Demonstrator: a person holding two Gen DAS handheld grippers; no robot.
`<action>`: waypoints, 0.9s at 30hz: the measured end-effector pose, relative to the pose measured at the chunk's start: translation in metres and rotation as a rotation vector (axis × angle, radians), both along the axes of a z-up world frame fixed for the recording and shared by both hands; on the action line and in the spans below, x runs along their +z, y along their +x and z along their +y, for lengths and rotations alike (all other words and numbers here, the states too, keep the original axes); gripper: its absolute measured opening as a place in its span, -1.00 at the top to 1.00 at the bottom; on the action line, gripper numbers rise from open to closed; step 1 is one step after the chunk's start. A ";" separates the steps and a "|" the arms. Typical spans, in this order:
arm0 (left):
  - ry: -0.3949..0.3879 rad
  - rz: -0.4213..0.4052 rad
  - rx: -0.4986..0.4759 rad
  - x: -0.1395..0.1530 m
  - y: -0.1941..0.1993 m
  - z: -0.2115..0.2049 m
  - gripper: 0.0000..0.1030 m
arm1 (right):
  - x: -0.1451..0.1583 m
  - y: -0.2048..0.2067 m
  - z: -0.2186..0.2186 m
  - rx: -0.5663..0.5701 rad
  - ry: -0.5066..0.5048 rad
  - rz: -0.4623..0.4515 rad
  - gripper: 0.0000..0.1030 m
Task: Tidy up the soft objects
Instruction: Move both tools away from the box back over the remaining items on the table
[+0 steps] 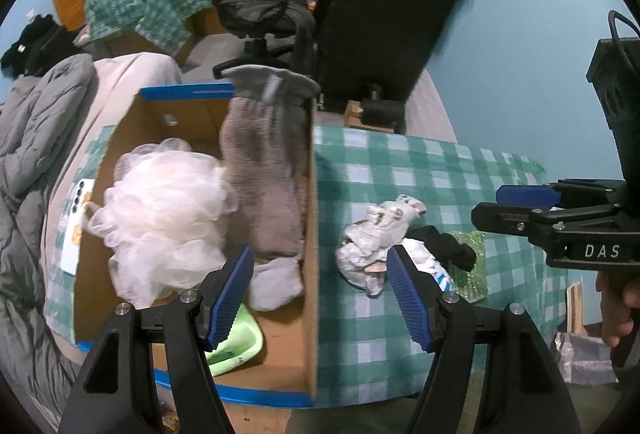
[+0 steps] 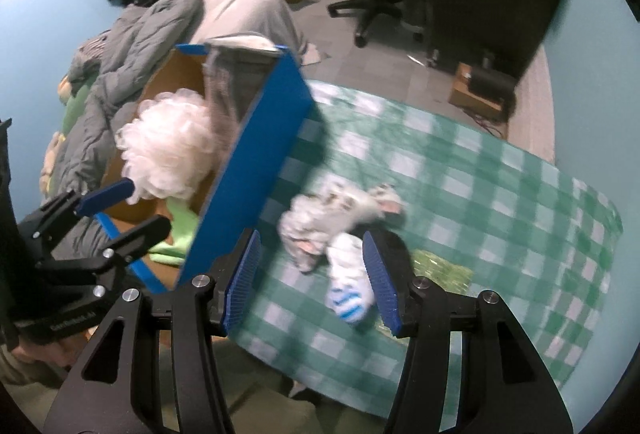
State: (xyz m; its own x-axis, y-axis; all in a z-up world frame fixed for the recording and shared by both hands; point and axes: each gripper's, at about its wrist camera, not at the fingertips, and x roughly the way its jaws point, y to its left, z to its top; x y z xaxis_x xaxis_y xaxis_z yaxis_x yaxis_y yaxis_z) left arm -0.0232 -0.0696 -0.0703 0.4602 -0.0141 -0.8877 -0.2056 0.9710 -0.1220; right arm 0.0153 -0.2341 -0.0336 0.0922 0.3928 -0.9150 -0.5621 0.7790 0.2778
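Nearest the left wrist camera, the left gripper has its blue ribbed fingers spread wide with nothing between them, hanging over the right wall of a cardboard box trimmed with blue tape. Inside the box lie a white mesh bath pouf, a grey fuzzy cloth draped over the far rim and down the inside, a pale grey sock and a light green item. The box stands on a desk covered with a green checked cloth. Just right of the box on that cloth lies a small heap of soft things: a crumpled whitish patterned cloth, a white sock with blue stripes, a black cloth and a shiny green sponge, all touching. The right gripper hovers above this heap, its fingers apart and gripping nothing, the striped sock showing between them in the blurred right wrist view. A grey quilted jacket lies left of the box.
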 end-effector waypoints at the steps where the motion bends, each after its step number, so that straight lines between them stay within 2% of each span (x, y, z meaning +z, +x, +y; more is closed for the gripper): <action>1: -0.001 0.003 -0.013 -0.001 0.002 -0.005 -0.37 | -0.001 0.001 -0.006 -0.010 -0.005 0.001 -0.06; 7: 0.003 0.016 -0.070 -0.007 0.014 -0.024 -0.47 | -0.010 0.008 -0.042 -0.064 -0.037 0.011 -0.06; 13: 0.012 0.055 -0.121 -0.021 0.029 -0.045 -0.48 | -0.024 0.013 -0.066 -0.104 -0.064 0.028 -0.06; 27: -0.034 0.170 -0.161 -0.061 0.047 -0.078 -0.48 | -0.080 0.012 -0.097 -0.144 -0.128 0.102 -0.06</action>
